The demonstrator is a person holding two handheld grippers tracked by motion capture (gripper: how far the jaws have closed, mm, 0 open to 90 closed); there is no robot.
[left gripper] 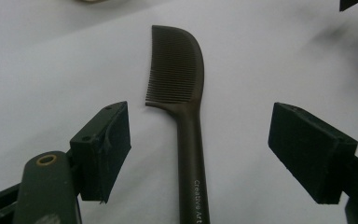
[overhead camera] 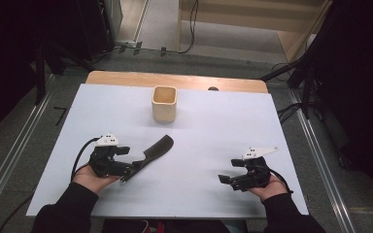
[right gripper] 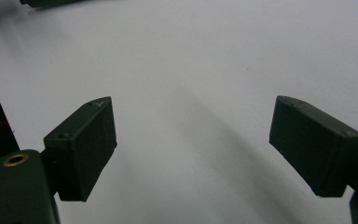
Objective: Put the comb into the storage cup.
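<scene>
The comb [left gripper: 186, 88] looks like dark, smooth plastic with a faint sheen on its handle. Both grippers' pads [left gripper: 114, 149] look matt, like black rubber or foam. The table [overhead camera: 213, 131] is smooth matt white, its far edge bare wood; the cup [overhead camera: 164, 104] looks pale and matt

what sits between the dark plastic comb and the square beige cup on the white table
Nothing: in the high view the stretch between the dark plastic comb and the square beige cup is bare white table.

A lab-like recording bay: white-topped table [overhead camera: 223, 126], floor rails [overhead camera: 9, 160], trailing cables [overhead camera: 291, 111], dark curtains [overhead camera: 9, 48].
</scene>
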